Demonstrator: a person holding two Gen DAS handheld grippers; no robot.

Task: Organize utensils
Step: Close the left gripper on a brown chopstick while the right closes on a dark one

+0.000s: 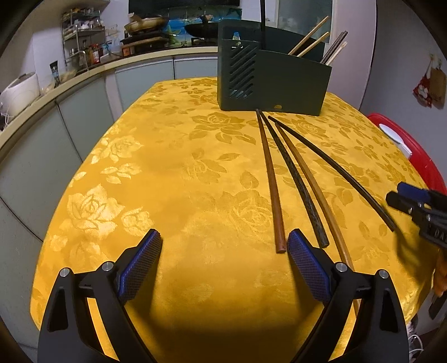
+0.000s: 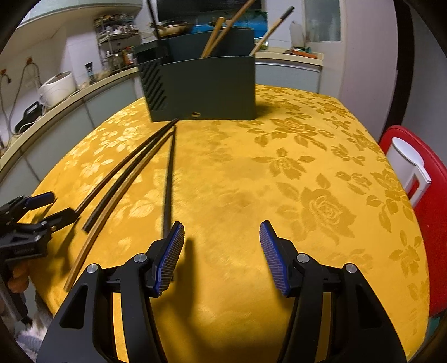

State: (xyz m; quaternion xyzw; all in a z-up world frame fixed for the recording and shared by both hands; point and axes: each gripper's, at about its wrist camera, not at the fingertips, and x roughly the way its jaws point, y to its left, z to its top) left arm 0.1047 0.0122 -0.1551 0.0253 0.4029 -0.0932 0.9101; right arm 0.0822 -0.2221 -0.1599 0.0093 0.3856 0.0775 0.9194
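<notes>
Yellow floral cloth covers the counter (image 1: 167, 167). Left gripper (image 1: 225, 245): released, nothing between its pads. Four loose chopsticks (image 1: 296, 178) lie fanned beside it, tips near the dark green utensil holder (image 1: 279, 81). Right gripper (image 2: 222, 240): released, empty, just right of the outermost chopstick.

yellow rose-patterned tablecloth (image 1: 167, 167); red chair (image 2: 419, 173) beside table; white rice cooker (image 2: 57, 86), pans (image 1: 146, 23) on counter.
</notes>
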